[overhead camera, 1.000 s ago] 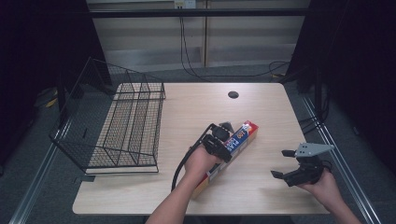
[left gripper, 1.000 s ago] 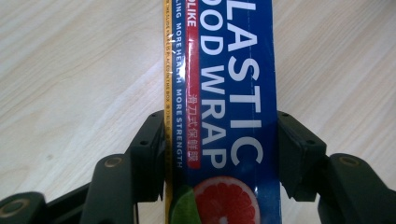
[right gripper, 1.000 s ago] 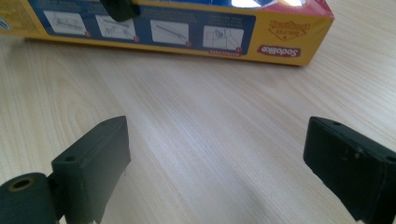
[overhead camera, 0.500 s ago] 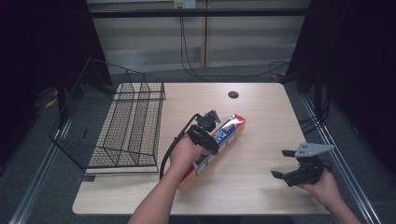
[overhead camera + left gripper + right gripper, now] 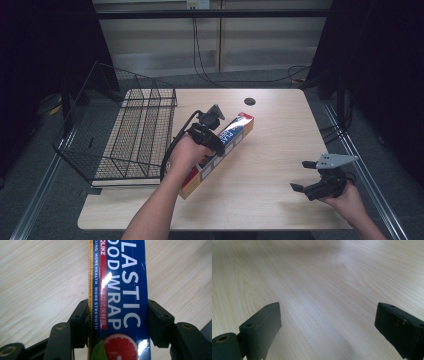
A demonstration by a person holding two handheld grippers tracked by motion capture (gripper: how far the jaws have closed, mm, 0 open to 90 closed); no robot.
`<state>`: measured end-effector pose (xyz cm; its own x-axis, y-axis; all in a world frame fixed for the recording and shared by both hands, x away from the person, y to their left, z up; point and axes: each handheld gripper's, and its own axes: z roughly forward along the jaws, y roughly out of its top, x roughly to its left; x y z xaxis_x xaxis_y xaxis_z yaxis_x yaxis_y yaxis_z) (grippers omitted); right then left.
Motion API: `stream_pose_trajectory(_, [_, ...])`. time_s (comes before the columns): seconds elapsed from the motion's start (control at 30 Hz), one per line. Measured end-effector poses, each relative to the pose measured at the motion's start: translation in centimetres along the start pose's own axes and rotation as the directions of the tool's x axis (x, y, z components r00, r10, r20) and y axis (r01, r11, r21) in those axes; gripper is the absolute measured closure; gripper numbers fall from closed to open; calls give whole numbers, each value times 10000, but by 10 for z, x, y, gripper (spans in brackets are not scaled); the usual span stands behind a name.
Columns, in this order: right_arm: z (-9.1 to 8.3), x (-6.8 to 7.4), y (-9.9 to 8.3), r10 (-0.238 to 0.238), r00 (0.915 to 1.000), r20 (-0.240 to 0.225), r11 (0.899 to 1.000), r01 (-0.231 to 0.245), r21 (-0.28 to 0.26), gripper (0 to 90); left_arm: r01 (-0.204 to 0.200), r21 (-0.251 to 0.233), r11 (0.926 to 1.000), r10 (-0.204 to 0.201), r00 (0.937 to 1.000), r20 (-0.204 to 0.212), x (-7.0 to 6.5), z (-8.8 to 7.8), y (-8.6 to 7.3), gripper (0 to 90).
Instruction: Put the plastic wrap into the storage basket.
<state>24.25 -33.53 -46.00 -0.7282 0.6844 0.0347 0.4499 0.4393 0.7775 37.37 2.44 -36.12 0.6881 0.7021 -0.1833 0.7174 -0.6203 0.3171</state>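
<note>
Wooden table (image 5: 280,150): left gripper (image 5: 117,315) fingers clamp plastic wrap box (image 5: 120,290); right gripper (image 5: 327,325) fingers spread wide.

Light wood-grain table (image 5: 280,150), rectangular, rounded corners; a round dark grommet hole (image 5: 250,101) near its far edge, right of centre. Grey carpeted floor (image 5: 240,80) around it. Black cables (image 5: 210,75) trail across the floor beyond the far edge and at the far right corner. Pale panelled wall (image 5: 165,45) behind, with a dark horizontal rail (image 5: 210,13) across it. Black curtains (image 5: 385,75) close both sides. Metal floor rails (image 5: 35,200) run along the left and right edges. Lighting even, overhead.
</note>
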Motion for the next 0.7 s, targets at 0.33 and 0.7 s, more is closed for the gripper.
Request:
stream_pose_trajectory(0.33, [0, 1, 0, -33, 10000, 76, 10000, 33, -37, 69, 444, -19, 9990, -444, 9987, -264, 11, -25, 3, 435])
stream_pose_trajectory(0.7, [-1, 1, 0, -40, 10000, 4, 10000, 40, -74, 69, 630, 34, 9980, -627, 9960, -630, 22, -51, 5, 434])
